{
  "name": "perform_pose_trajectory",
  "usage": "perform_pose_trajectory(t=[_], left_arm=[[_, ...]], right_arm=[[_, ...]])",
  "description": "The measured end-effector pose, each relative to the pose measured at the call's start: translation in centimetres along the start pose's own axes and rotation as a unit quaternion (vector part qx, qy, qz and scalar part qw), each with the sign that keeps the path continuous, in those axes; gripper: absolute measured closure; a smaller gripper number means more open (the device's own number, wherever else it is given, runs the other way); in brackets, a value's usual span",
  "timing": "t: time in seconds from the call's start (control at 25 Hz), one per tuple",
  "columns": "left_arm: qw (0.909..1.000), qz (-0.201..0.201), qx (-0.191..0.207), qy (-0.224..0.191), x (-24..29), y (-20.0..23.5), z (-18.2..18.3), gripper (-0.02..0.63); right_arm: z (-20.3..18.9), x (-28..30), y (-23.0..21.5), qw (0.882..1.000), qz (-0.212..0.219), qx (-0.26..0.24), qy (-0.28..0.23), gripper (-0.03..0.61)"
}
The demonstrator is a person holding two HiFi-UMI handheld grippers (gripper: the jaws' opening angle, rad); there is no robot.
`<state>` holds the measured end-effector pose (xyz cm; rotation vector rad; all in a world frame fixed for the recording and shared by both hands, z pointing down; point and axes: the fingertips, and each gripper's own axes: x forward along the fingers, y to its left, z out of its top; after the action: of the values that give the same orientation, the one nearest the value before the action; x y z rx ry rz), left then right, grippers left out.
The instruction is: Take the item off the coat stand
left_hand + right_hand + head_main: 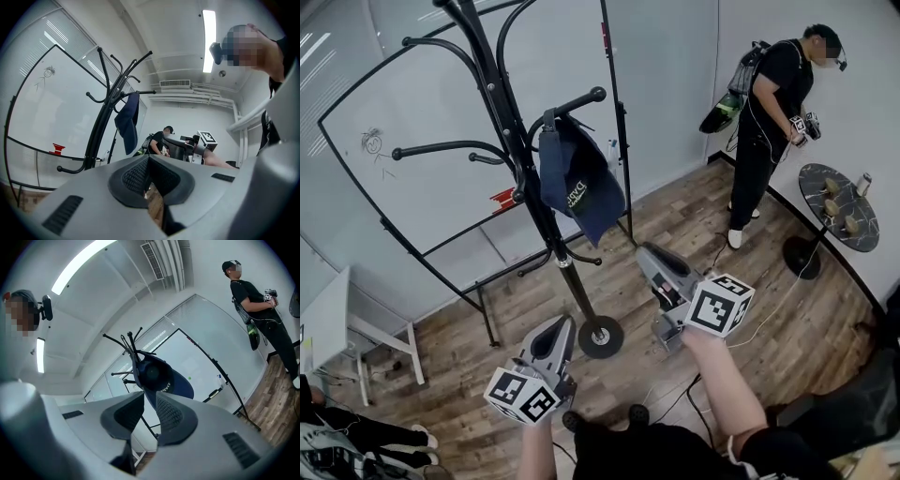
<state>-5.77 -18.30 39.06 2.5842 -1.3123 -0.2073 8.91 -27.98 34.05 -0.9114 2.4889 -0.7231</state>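
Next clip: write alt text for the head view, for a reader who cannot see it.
A navy cap hangs from a peg of a black coat stand, with the left claw and right claw lower in the frame, neither touching it. A whiteboard stands behind; a person in black stands far right by a round table.

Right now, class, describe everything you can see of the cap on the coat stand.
The cap is dark navy, cloth by its look, with pale lettering on the front panel. It hangs by its back edge from a ball-tipped hook of the black coat stand, crown slack, brim pointing down. It hangs close beside the pole; whether it touches the pole cannot be told. Nothing grips it.
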Motion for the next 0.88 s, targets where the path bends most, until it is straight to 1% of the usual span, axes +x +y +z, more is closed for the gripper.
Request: perform_pose_trajectory(t=[0.24,0.52,0.6,0.68,0.8,0.88], left_arm=[[1.0000,0.000,-0.004,0.001,-0.1,0.2,-0.2,0.598],[1.0000,-0.001,-0.004,0.002,0.1,-0.1,-0.1,0.598],[1.0000,0.000,-0.003,0.003,0.1,-0.1,-0.1,0.600],[1.0000,0.000,-0.002,0.003,0.1,-0.1,-0.1,0.598],[1.0000,0.000,0.000,0.002,0.0,-0.1,-0.1,0.600],[1.0000,0.000,-0.001,0.002,0.1,0.0,0.0,0.600]], right_arm=[[-0.4,0.1,0.1,1.000,-0.001,-0.002,0.004,0.491],[-1.3,-0.1,0.9,1.000,0.002,-0.024,0.018,0.491],[-1.7,-0.1,1.2,0.999,-0.002,-0.041,0.025,0.491],[-2.0,-0.3,1.5,0.997,-0.005,-0.070,0.029,0.491],[-2.7,-0.4,2.3,0.992,-0.005,-0.115,0.041,0.491],[-3.2,-0.2,3.0,0.989,-0.001,-0.136,0.050,0.494]])
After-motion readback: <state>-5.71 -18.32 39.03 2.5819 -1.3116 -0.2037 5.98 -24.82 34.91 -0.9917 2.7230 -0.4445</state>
